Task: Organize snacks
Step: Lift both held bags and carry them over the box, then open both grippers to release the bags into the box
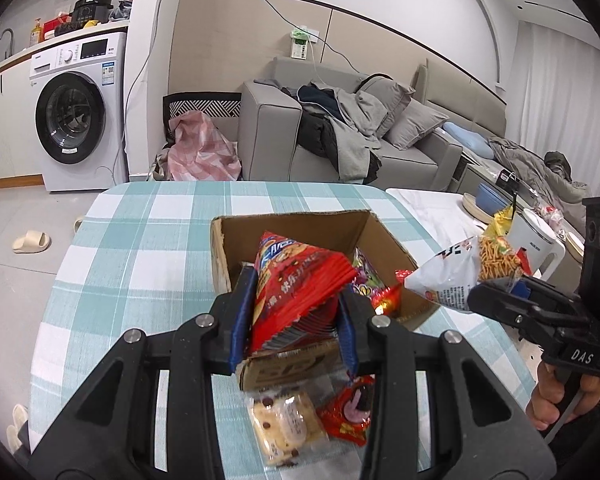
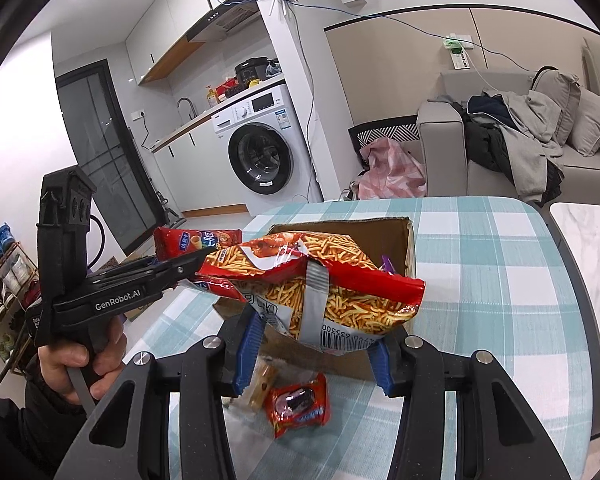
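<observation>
My left gripper (image 1: 294,320) is shut on a red snack bag (image 1: 296,284) and holds it above the near side of the open cardboard box (image 1: 300,228); the gripper also shows at the left of the right wrist view (image 2: 188,264). My right gripper (image 2: 316,344) is shut on a red and white bag of noodle-stick snacks (image 2: 320,280), held above the box (image 2: 380,232); it also shows at the right of the left wrist view (image 1: 488,296). Several colourful packets (image 1: 364,280) lie inside the box. A biscuit packet (image 1: 284,428) and a small red packet (image 1: 352,408) lie on the table before the box.
The table has a teal and white checked cloth (image 1: 148,248). A white kettle (image 1: 536,244) and bowls (image 1: 484,200) stand on a white side table at the right. A grey sofa (image 1: 340,136) and a washing machine (image 1: 76,116) stand behind.
</observation>
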`<move>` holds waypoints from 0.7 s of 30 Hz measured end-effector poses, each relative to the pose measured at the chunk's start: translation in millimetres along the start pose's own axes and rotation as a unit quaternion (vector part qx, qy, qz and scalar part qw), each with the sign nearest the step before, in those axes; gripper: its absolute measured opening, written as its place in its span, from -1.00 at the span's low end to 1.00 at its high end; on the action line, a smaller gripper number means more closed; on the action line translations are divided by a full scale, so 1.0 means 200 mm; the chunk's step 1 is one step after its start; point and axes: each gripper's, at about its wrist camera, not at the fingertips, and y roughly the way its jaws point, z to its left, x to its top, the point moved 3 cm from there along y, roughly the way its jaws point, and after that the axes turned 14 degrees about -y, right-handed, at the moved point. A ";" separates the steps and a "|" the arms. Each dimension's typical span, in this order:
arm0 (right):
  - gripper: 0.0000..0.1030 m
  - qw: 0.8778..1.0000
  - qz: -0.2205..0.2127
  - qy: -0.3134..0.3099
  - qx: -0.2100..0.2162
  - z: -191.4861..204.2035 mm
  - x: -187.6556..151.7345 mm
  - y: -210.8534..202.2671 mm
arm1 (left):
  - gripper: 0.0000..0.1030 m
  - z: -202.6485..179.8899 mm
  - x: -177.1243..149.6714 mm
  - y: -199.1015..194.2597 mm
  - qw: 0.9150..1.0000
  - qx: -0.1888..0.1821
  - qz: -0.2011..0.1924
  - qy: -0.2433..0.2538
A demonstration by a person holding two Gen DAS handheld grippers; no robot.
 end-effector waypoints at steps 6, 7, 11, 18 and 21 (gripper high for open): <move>-0.09 1.000 0.006 0.010 -0.003 -0.05 0.03 0.10 | -0.34 0.01 0.05 0.14 1.000 0.011 0.002 0.001; -0.09 1.000 0.006 0.010 -0.003 -0.06 0.04 0.11 | -0.34 0.02 0.06 0.16 1.000 0.013 0.002 0.000; -0.09 1.000 0.012 0.018 -0.001 -0.10 0.05 0.19 | -0.34 0.03 0.08 0.25 1.000 0.024 0.003 0.004; -0.09 1.000 0.018 0.025 0.006 -0.16 0.08 0.32 | -0.34 0.04 0.10 0.43 0.999 0.033 0.015 0.010; -0.09 0.999 0.023 0.031 0.009 -0.19 0.09 0.38 | -0.34 0.03 0.10 0.49 0.999 0.037 0.018 0.015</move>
